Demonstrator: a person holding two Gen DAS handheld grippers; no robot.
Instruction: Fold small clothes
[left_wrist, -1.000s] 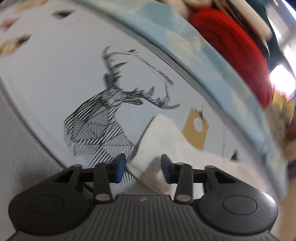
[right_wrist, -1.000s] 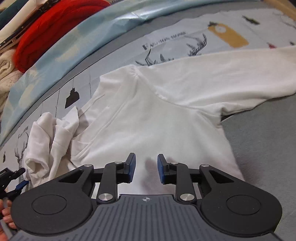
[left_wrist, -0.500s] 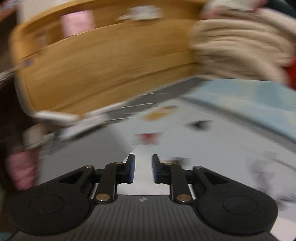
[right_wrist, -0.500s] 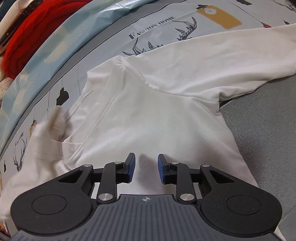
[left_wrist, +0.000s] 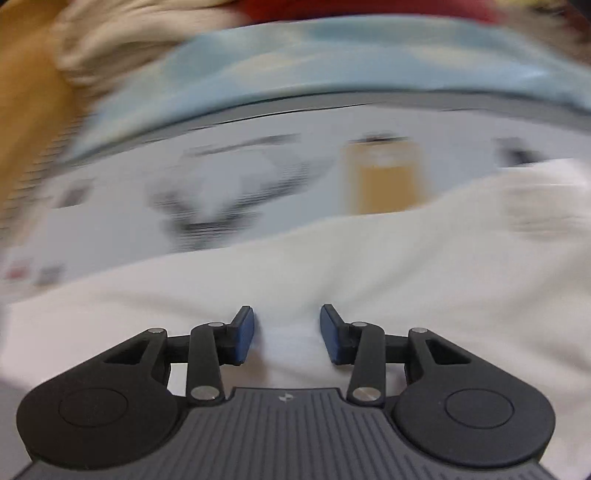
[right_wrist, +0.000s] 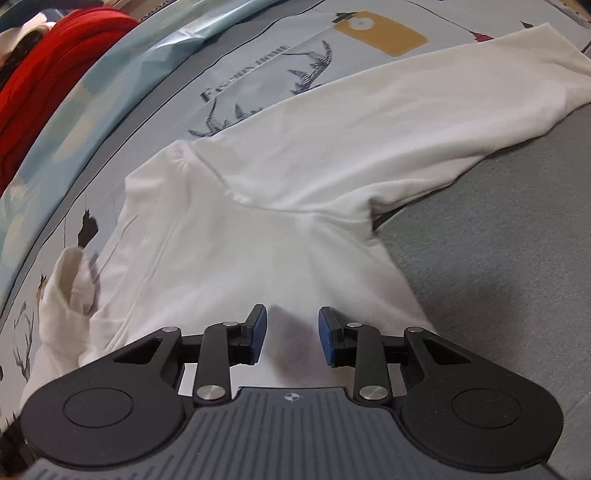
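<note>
A small white long-sleeved shirt (right_wrist: 280, 206) lies spread on a printed sheet. Its right sleeve (right_wrist: 424, 107) stretches out to the far right; its left sleeve (right_wrist: 70, 280) lies bunched at the left. My right gripper (right_wrist: 291, 332) is open and empty, just above the shirt's body near its lower part. In the blurred left wrist view my left gripper (left_wrist: 287, 332) is open and empty over white cloth of the shirt (left_wrist: 332, 266).
The sheet (right_wrist: 258, 74) has deer drawings, lettering and a yellow tag print (right_wrist: 384, 31). A light blue cloth (right_wrist: 110, 66) and a red garment (right_wrist: 44, 59) lie beyond it. Grey fabric surface (right_wrist: 498, 277) is at the right.
My left gripper let go of the left sleeve end, swung away, and now is over the shirt. The left sleeve dropped and lies bunched. My right gripper moved slightly closer to the shirt.
</note>
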